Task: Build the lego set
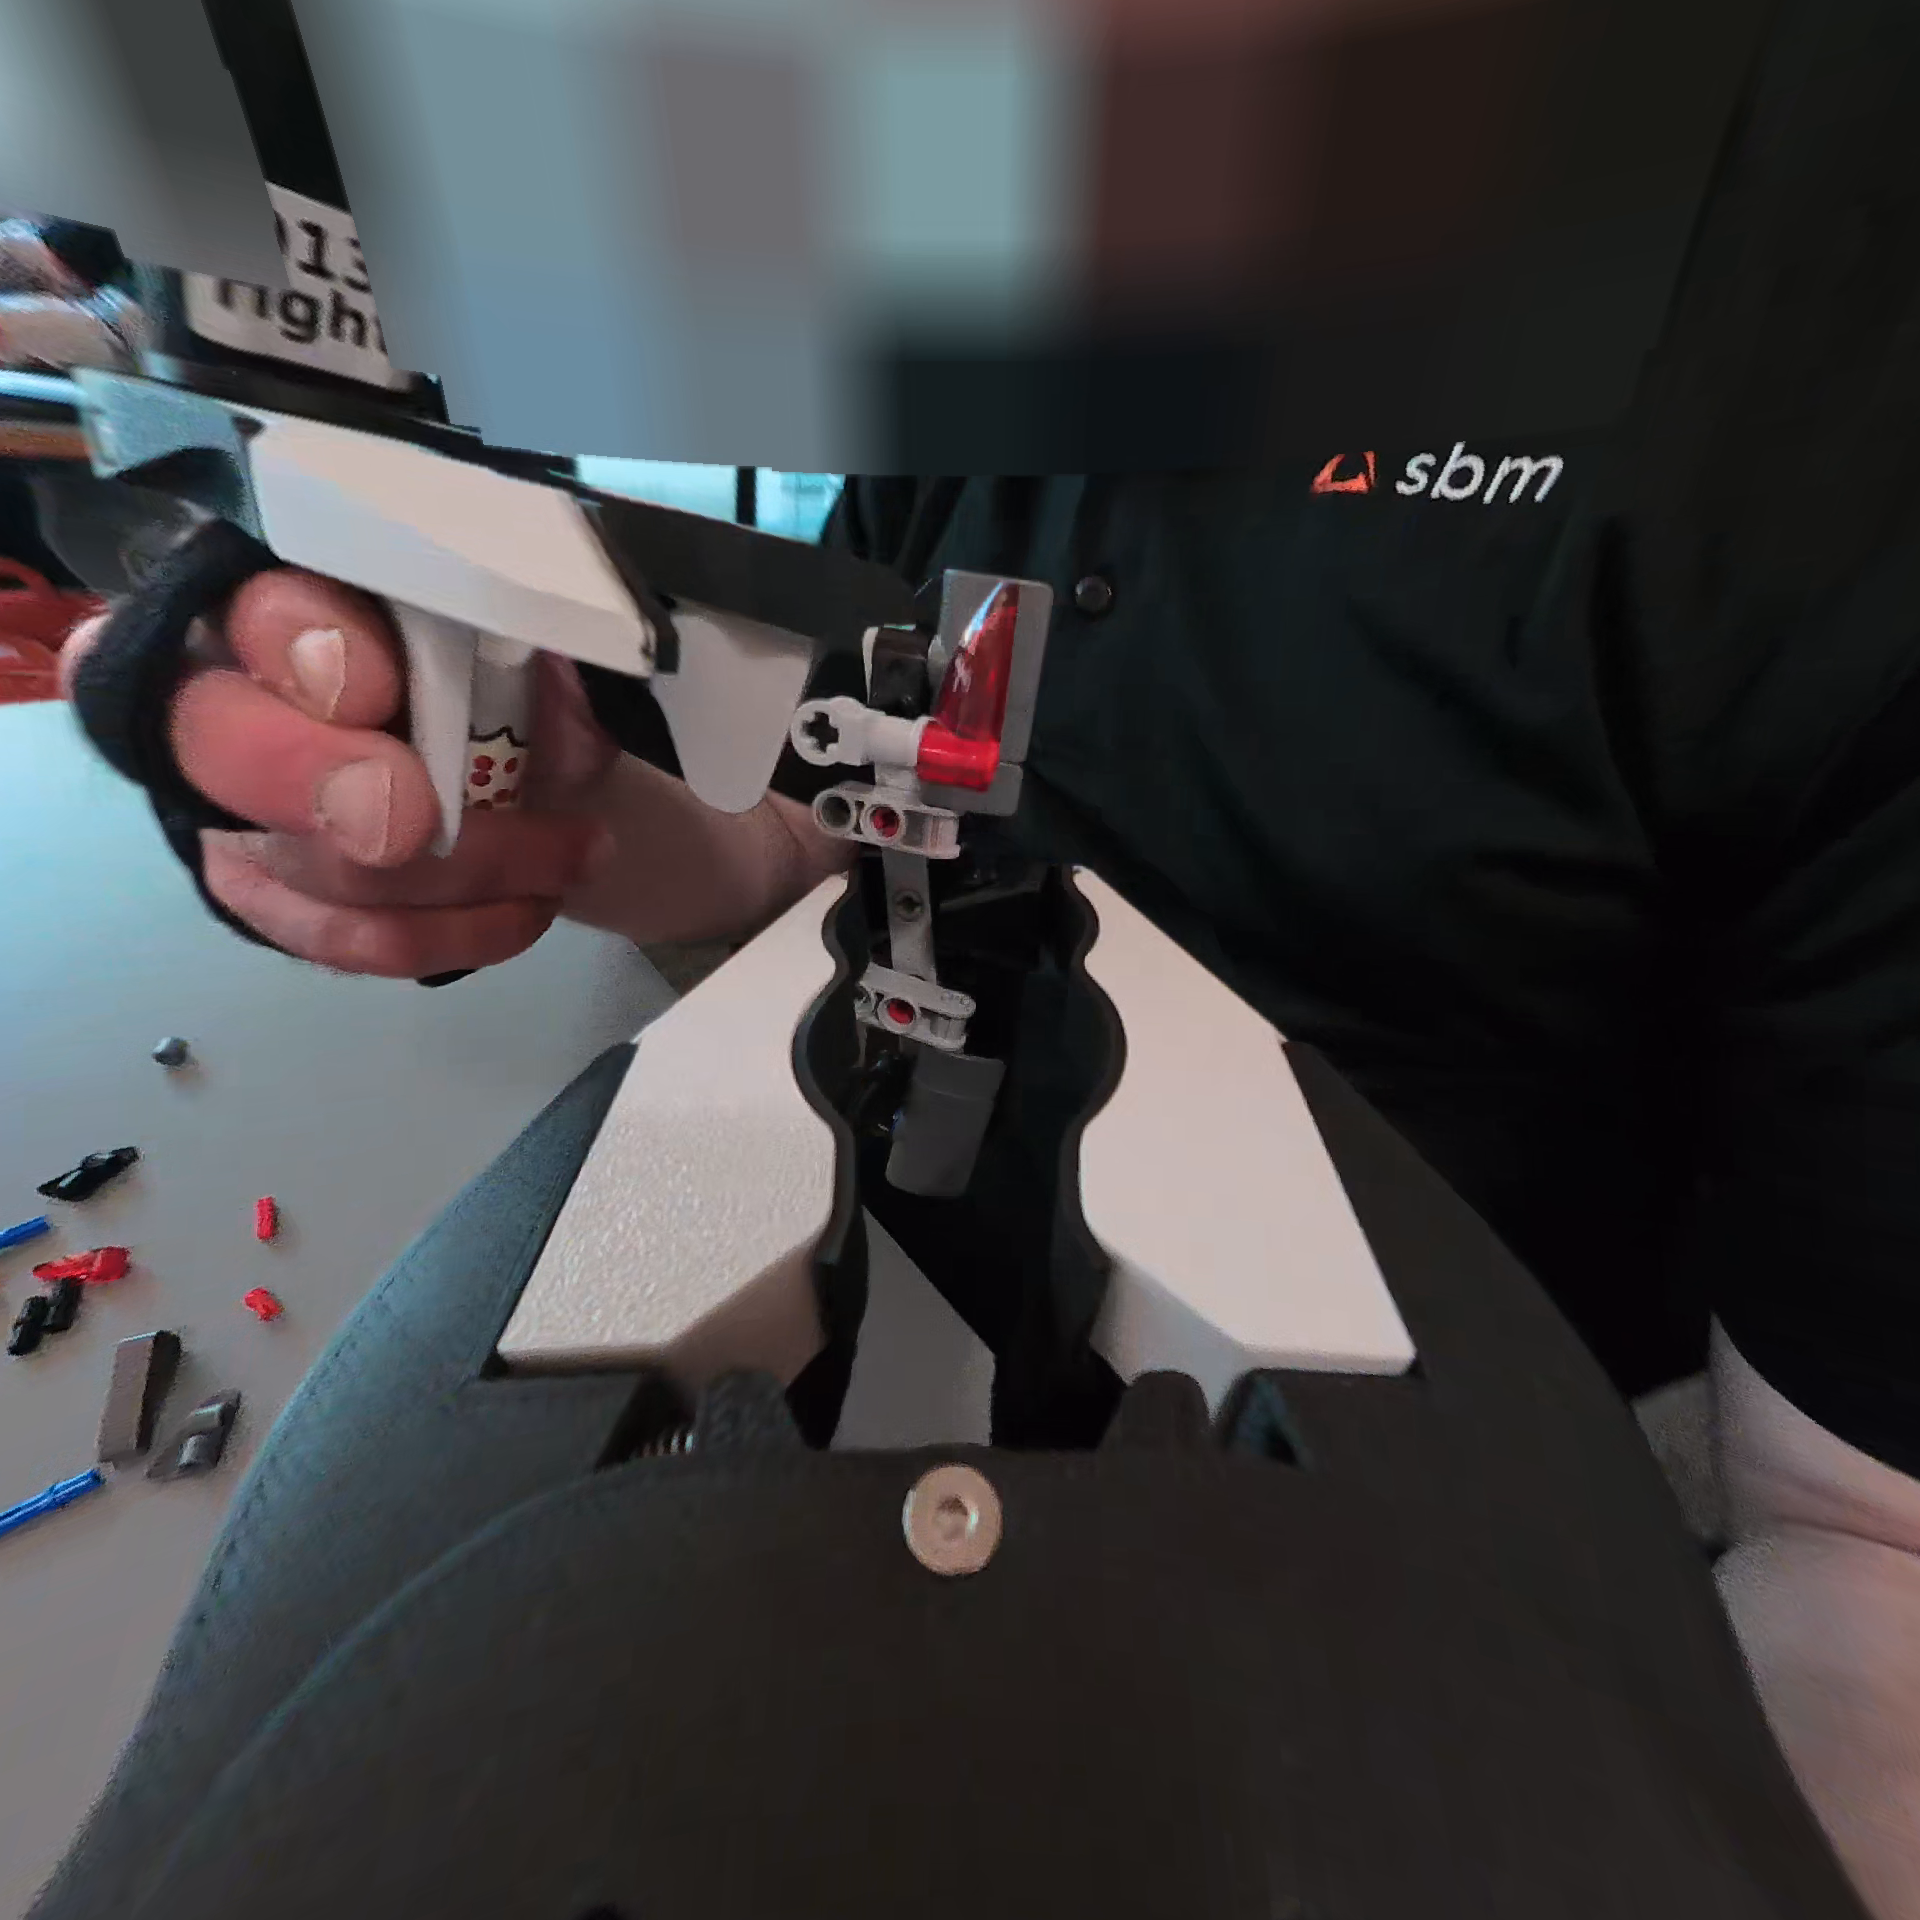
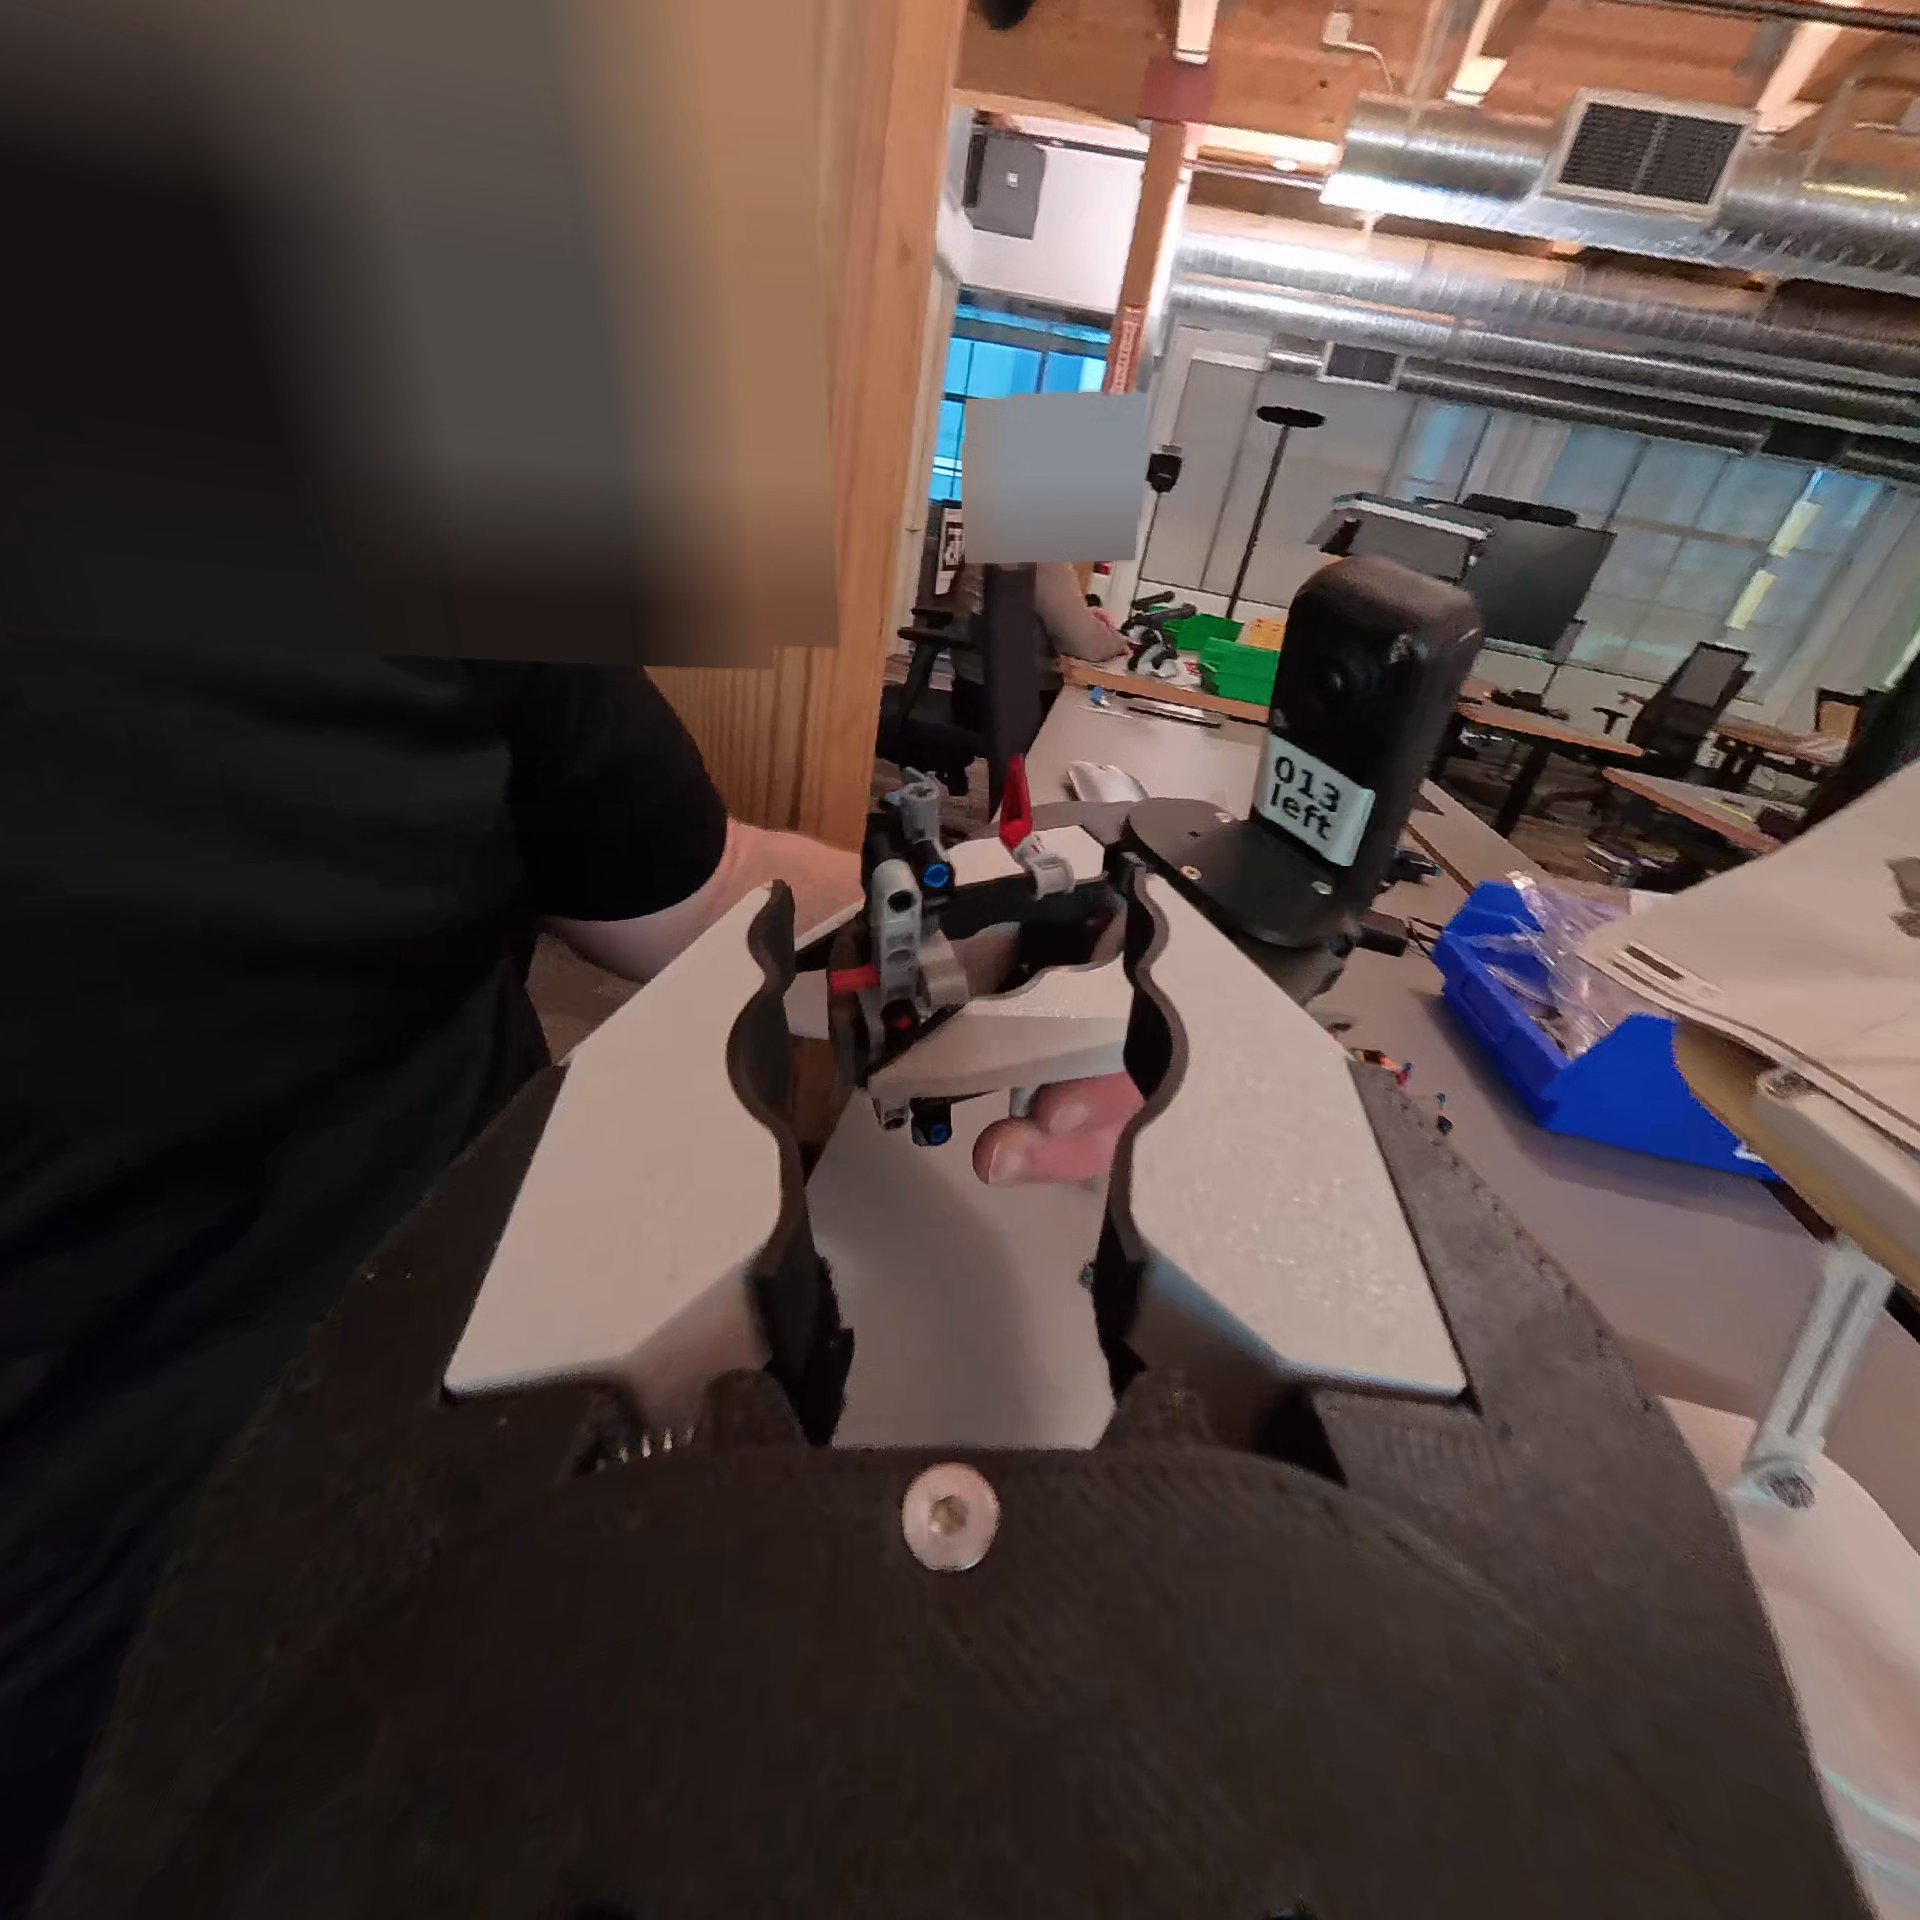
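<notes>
Both grippers meet at one small lego assembly [image 1: 914,883] held up in the air in front of a person in a black shirt [image 1: 1455,727]. Left gripper [image 1: 961,1039] has its white fingers [image 1: 717,1143] drawn in around the lower part of the assembly, where a grey cylinder piece [image 1: 940,1127] and a light grey connector with a red pin sit between the black wavy pads; they seem to be pinching it, though dark shadow hides the actual contact. Above that gripper the assembly rises as a thin grey beam to a second connector, a white axle piece, and a grey panel carrying a clear red wedge [image 1: 977,675].

Right gripper [image 1: 717,717] reaches in sideways toward the upper end of the assembly, a hand [image 1: 343,769] in a black fingerless glove wrapped round its handle. In its own wrist view the right gripper [image 2: 951,997] has its fingers [image 2: 634,1153] spread apart, with the assembly [image 2: 904,956] and the left gripper's fingertips lying in the gap between them and touching neither side.

Below and to the left of the assembly, loose lego pieces [image 1: 125,1320] in red, blue, black and grey lie scattered on a pale table [image 1: 312,1091]. Beyond the assembly, in the right wrist view, a blue bin [image 2: 1538,1029] with clear plastic bags stands on the table beside a sheet of paper [image 2: 1787,935].
</notes>
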The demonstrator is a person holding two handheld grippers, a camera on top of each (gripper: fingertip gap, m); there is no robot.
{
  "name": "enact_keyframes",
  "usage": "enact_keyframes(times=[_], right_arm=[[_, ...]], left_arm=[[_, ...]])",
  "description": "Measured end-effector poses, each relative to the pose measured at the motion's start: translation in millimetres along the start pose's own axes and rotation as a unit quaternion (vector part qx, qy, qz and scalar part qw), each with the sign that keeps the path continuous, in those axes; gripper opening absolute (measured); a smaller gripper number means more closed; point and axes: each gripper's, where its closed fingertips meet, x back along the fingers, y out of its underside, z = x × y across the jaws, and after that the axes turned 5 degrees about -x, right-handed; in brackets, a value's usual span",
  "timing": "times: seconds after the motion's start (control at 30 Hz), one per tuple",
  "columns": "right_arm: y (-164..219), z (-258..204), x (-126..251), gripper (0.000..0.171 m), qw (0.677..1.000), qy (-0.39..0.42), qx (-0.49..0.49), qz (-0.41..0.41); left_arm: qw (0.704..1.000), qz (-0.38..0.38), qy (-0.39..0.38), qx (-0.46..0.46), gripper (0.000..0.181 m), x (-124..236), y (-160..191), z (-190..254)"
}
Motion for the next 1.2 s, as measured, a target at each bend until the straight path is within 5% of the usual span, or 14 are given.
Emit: enact_keyframes(times=[0.63, 1.2], right_arm=[[0.9, -24.0, -13.6, 0.043, 0.997, -0.071, 0.038, 0.005], [-4.2, -7.0, -14.0, 0.043, 0.997, -0.065, 0.009, 0.027]], left_arm=[[0.996, -0.085, 0.035, -0.016, 0.033, -12.2, 2.3, 10.2], [0.998, 0.004, -0.044, -0.045, 0.049, -1.2, -7.7, -7.5]])
